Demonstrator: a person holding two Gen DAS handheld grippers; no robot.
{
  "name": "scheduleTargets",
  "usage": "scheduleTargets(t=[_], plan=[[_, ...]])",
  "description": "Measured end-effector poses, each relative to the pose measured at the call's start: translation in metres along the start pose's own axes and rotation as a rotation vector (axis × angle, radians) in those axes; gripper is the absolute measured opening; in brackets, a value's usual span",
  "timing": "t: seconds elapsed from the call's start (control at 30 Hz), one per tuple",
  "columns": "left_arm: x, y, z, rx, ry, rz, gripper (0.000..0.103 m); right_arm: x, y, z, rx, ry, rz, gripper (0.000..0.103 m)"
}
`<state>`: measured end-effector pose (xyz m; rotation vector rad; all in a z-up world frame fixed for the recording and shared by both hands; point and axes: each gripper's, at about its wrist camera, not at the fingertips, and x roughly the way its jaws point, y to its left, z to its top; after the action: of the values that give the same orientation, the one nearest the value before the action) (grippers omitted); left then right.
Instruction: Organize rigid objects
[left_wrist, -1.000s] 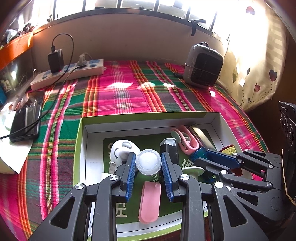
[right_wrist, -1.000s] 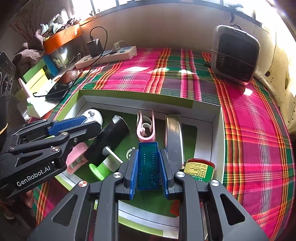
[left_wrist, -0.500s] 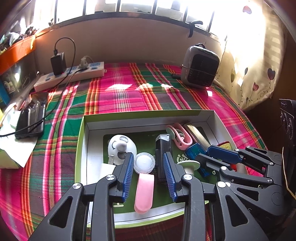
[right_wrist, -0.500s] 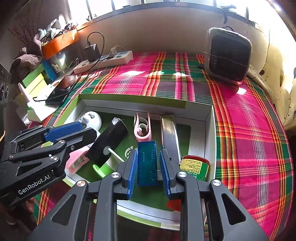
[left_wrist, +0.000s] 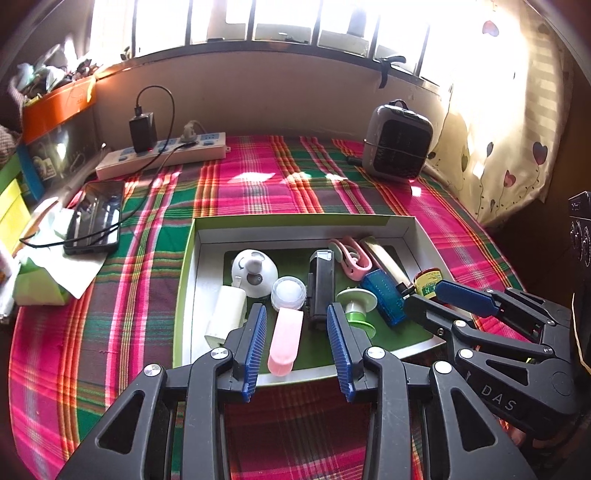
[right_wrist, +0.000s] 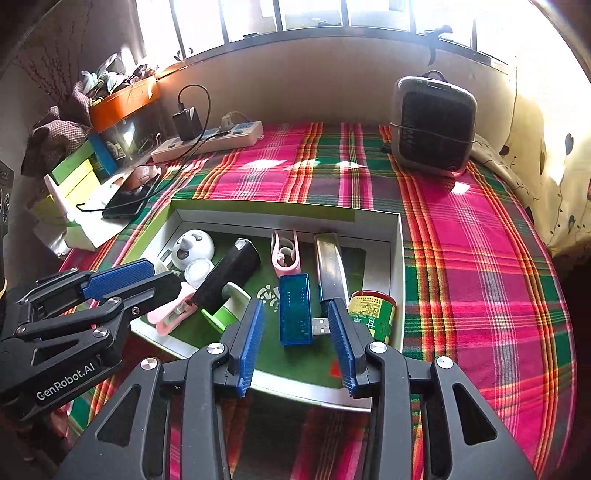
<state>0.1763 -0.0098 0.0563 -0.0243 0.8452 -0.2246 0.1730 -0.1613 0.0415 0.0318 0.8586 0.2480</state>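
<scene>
Both tongs are wide and hold nothing: left tongs (left_wrist: 297, 341) hang over the near rim of the box (left_wrist: 295, 220), right tongs (right_wrist: 295, 341) likewise on their side.

Near risks first. Your left fingers straddle the pink clip (left_wrist: 284, 341); close here and you probably pinch it by the tail, so it pivots out. Just past it the clear round cap (left_wrist: 289, 293) touches the black block (left_wrist: 320, 288), so a sloppy grab could drag both.

On the right, the blue USB dongle (right_wrist: 295, 308) lies flat between your fingers with its metal plug pointing at the right pad. Squeeze across that and I'd expect it to twist. The green tin (right_wrist: 371, 314) sits just beside the right finger, tipped; nudge it and it likely rolls against the box wall.

Your two tongs are near each other over a crowded box, so collision is the main hazard.

Farther back, the white round gadget (left_wrist: 254, 273), pink loop clip (right_wrist: 284, 253) and metal bar (right_wrist: 330, 264) lie clear of you.
</scene>
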Motion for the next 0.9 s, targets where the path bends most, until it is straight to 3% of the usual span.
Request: scheduleTargets(t=[0.47,0.9], plan=[[-0.036,-0.008,-0.055,-0.023,-0.004,0.057,0.034,-0.039,0.01,-0.041,-0.005,-0.042,-0.039,0.043],[-0.03,-0.014,-0.097,-0.023,0.059,0.091,0.034,-0.036,0.008,-0.086,0.013,0.026,-0.06,0.047]])
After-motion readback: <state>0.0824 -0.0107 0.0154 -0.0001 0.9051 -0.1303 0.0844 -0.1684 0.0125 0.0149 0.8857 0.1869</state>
